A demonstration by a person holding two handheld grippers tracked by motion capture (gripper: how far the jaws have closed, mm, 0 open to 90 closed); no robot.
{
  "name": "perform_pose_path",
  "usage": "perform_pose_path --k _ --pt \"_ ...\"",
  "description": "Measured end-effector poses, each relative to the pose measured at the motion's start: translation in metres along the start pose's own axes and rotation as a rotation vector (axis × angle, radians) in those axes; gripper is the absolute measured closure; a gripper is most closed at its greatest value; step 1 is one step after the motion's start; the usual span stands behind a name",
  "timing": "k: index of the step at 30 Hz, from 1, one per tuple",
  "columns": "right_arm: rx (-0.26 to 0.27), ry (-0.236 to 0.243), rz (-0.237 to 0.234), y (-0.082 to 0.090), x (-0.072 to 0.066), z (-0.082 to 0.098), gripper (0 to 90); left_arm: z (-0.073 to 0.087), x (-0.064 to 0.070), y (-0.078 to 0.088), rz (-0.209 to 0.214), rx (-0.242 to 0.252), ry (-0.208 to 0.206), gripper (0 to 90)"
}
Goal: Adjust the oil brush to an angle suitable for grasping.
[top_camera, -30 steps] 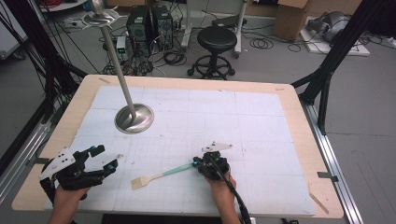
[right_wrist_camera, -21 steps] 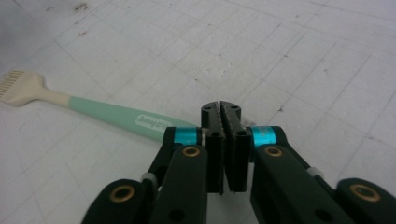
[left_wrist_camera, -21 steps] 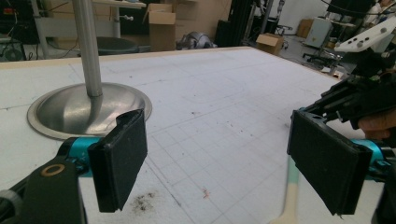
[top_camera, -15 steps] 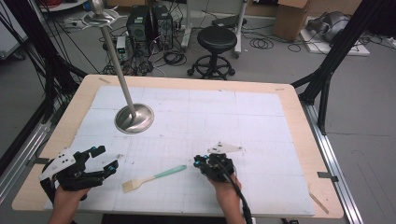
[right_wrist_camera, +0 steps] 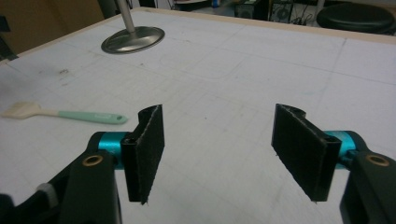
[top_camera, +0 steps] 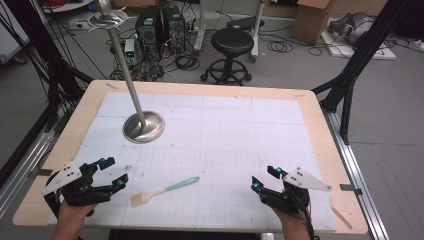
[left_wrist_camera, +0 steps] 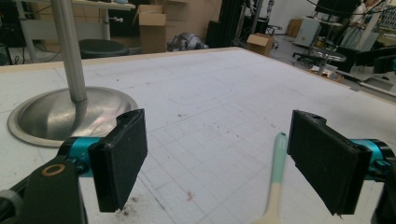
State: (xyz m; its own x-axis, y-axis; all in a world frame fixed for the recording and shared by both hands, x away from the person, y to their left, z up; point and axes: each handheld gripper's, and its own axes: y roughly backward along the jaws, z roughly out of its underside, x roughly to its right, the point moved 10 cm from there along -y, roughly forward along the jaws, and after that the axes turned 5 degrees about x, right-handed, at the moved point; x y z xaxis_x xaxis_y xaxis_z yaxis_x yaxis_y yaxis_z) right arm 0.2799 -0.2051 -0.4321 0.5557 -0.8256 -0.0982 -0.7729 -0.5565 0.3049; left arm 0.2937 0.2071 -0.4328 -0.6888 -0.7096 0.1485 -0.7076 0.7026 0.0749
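High view: left gripper (top_camera: 111, 173), right gripper (top_camera: 263, 179) both agape near table (top_camera: 320, 130) front edge; brush (top_camera: 164, 191) between.

Black grippers (top_camera: 112, 173), teal joints, grey three-cornered plates (top_camera: 306, 179)

light: bright, even, from overhead | shadows: soft, faint under stand base (top_camera: 144, 126) | glare: sheen on metal base (left_wrist_camera: 65, 114), white mat (top_camera: 225, 145) near blown out | blur: brush (left_wrist_camera: 275, 182) soft in left gripper view, jaws close-up slightly soft | high view low-res, bkgd hazy | edges: mild wide-angle bend
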Motion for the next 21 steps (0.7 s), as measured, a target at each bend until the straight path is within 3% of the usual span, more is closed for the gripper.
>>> perform_pose_path --k 3,7,8,9,11,18,21 --pt "-0.001 0.008 0.012 0.012 0.003 0.005 30.5 0.0 -0.001 0.0 -0.001 -0.002 -0.004 20.7" --pt "0.028 -0.022 0.058 0.03 0.014 0.012 21.2 0.002 -0.004 0.0 -0.012 -0.005 0.003 20.7" --pt "0.028 -0.022 0.058 0.03 0.014 0.012 21.2 0.002 -0.004 0.0 -0.012 -0.005 0.003 20.8" --pt "0.067 -0.073 0.071 0.033 0.017 0.007 19.6 0.002 -0.004 0.0 -0.012 -0.005 0.004 21.0" --pt "0.082 -0.1 0.068 0.033 0.017 0.005 18.3 0.002 -0.003 0.0 -0.01 -0.005 0.003 21.0" --pt "0.074 -0.082 0.082 0.031 0.016 0.008 18.3 0.001 -0.003 0.002 -0.015 0.002 0.003 21.1" --pt "0.067 -0.097 0.085 0.03 0.017 0.012 18.3 0.001 -0.003 0.002 -0.018 0.004 0.003 21.1"
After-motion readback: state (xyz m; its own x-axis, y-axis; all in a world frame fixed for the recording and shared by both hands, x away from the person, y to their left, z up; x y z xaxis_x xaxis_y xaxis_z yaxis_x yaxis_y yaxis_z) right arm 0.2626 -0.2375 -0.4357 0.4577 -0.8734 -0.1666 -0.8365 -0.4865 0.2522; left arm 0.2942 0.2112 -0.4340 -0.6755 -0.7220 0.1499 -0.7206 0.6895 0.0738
